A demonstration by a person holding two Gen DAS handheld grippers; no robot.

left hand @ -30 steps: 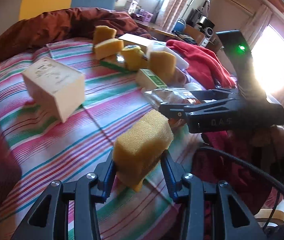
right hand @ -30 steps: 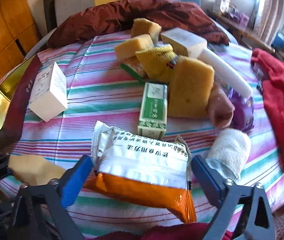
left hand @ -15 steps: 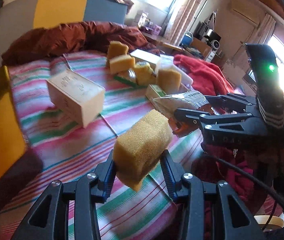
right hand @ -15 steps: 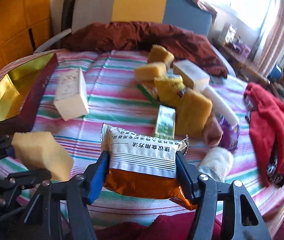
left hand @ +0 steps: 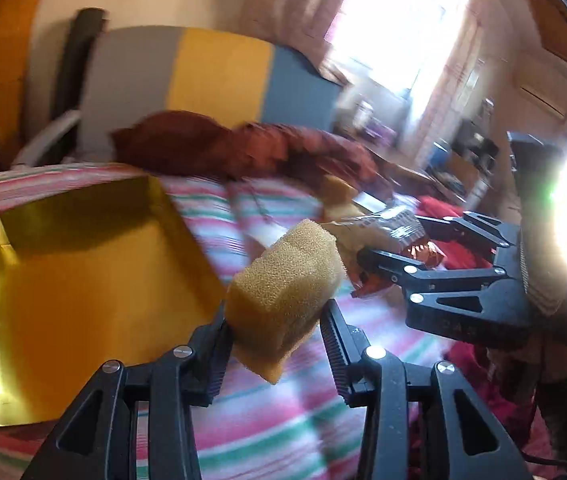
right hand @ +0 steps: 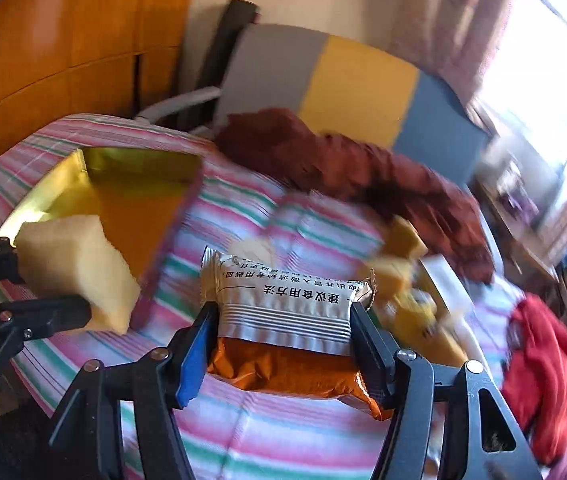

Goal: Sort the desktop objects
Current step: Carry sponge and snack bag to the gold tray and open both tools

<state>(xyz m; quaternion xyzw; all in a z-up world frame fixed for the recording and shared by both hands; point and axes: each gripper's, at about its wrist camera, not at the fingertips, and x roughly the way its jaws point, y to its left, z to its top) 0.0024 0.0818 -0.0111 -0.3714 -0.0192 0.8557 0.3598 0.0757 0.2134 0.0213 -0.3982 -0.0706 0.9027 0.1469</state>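
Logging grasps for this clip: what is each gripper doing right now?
Left gripper: closed on the yellow sponge.
Right gripper: closed on the silver-and-orange snack packet.

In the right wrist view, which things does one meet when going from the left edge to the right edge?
Yellow sponge in the left gripper → gold tray → snack packet held in the right gripper → red cloth.

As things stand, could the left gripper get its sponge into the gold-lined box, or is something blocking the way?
Probably yes. The left gripper grips the yellow sponge clear of the striped cloth, and the gold-lined box lies open-topped just beside it. Nothing shows between them; the right gripper, holding a snack packet, stays on the far side.
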